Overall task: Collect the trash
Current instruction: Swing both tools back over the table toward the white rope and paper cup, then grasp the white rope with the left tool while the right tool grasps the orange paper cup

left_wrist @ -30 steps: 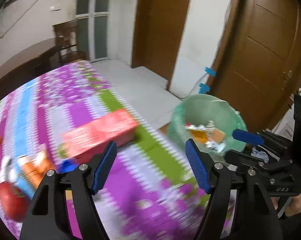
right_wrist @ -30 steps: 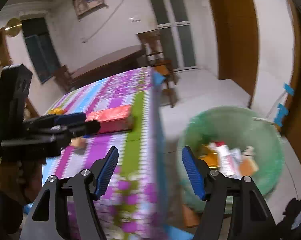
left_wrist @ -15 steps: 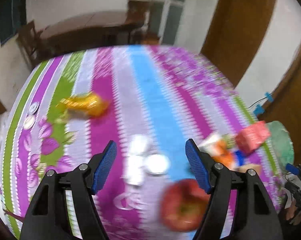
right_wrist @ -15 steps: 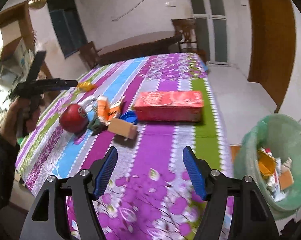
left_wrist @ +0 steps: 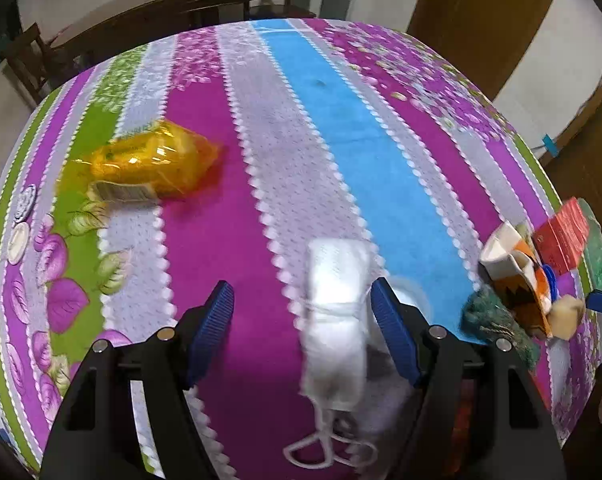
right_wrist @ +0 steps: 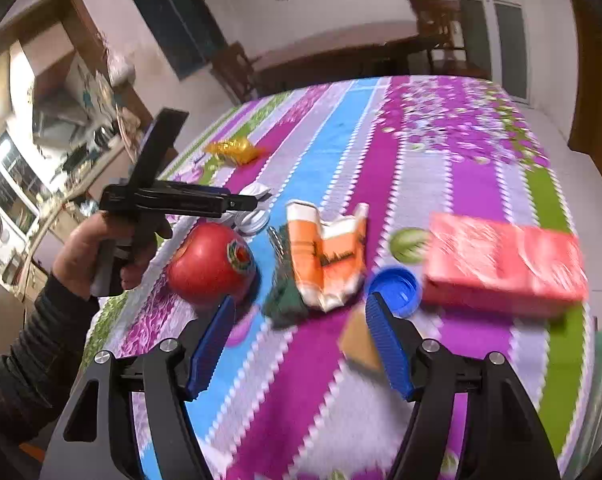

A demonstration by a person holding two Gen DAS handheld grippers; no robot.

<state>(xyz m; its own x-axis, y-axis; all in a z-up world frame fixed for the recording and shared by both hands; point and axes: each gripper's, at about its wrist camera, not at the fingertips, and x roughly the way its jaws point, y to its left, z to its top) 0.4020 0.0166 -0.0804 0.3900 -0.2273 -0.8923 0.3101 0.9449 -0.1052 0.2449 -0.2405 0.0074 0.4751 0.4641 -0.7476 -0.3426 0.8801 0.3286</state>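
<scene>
We hold two pairs of tongs above a table covered with a striped cloth (left_wrist: 341, 128) of purple, blue, green and grey. At the far right edge of our left view a sliver of the green bin (left_wrist: 595, 256) shows beyond the table; what lies inside it we cannot tell from here.

Our left tongs (left_wrist: 303, 328) point steeply down at the cloth, jaws standing apart and gripping nothing. A white face mask (left_wrist: 335, 320) lies flat between them, close to the right-side finger, its long axis running away from us and its ear loops trailing toward the near edge. Farther left, well apart, a crumpled yellow wrapper (left_wrist: 149, 164) lies with its long axis across the stripes.

In the right view our left hand (right_wrist: 97, 252), in a dark ribbed sleeve, grasps the handle of its tongs, which reach out nearly level over the table. Our right tongs (right_wrist: 301, 340) tilt down with their jaws apart and empty. Just beyond their tips lie a red apple (right_wrist: 211, 266), a torn orange and white carton (right_wrist: 327, 256) beside a dark green scrap (right_wrist: 285, 304), a blue bottle cap (right_wrist: 395, 290), a small tan piece (right_wrist: 359, 344) touching the right-side finger in the picture, and a red box (right_wrist: 505, 268) lying lengthwise across the cloth.
</scene>
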